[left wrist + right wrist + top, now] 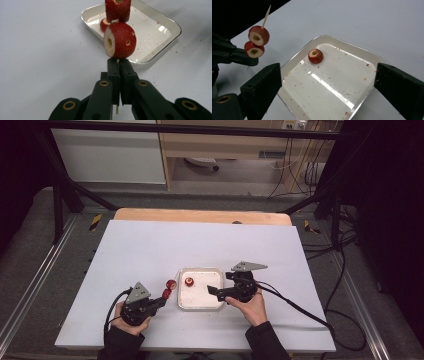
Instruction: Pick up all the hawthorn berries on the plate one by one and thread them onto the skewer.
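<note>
White table (150, 250): our left gripper (159, 302) clenched the skewer (265, 13) steady; right gripper (214, 291) released above the tray (200, 306).

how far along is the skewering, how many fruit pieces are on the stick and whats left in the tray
Done: two cored red fruit pieces sit on the wooden skewer. In hand: the left hand-held gripper is shut on the skewer's lower end, holding it beside the white tray. The right hand-held gripper hangs open and empty over the tray. Left: one fruit piece lies in the tray, not yet picked up or threaded.
</note>
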A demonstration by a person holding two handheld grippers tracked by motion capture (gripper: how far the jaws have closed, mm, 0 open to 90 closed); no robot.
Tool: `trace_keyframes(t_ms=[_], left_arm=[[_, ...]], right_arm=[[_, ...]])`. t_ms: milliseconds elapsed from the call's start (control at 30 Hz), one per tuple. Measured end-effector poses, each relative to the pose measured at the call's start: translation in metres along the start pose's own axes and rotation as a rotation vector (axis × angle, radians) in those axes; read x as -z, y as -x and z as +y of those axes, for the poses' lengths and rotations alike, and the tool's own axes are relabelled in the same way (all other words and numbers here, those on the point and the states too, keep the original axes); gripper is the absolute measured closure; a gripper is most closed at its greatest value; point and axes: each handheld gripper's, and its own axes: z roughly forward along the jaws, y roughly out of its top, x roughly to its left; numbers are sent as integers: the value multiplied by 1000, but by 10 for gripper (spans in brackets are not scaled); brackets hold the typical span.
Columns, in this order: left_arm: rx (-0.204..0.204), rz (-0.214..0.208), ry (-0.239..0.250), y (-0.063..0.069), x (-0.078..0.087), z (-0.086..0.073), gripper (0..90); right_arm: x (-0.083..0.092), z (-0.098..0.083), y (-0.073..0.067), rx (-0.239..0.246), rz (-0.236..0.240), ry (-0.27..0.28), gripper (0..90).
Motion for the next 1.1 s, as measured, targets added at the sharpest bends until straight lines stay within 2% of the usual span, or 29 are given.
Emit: trace_keyframes(t_ms=[133, 200, 600, 767, 967, 1100], left_arm=[[-6, 2, -10, -6, 4, -4, 879], [-9, -2, -11, -9, 6, -5, 879], [-22, -7, -17, -18, 11, -7, 878], [-29, 5, -30, -23, 13, -8, 879], [-23, 9, -34, -30, 19, -11, 879], [-18, 4, -36, -33, 20, -12, 878]], right_arm=[[1, 4, 2, 5, -14, -40, 74], [0, 7, 1, 31, -28, -66, 74], [-12, 38, -13, 91, -40, -161, 90], [-25, 50, -18, 103, -44, -214, 107], [-47, 61, -29, 156, -50, -300, 131], [-64, 68, -34, 170, -58, -363, 139]])
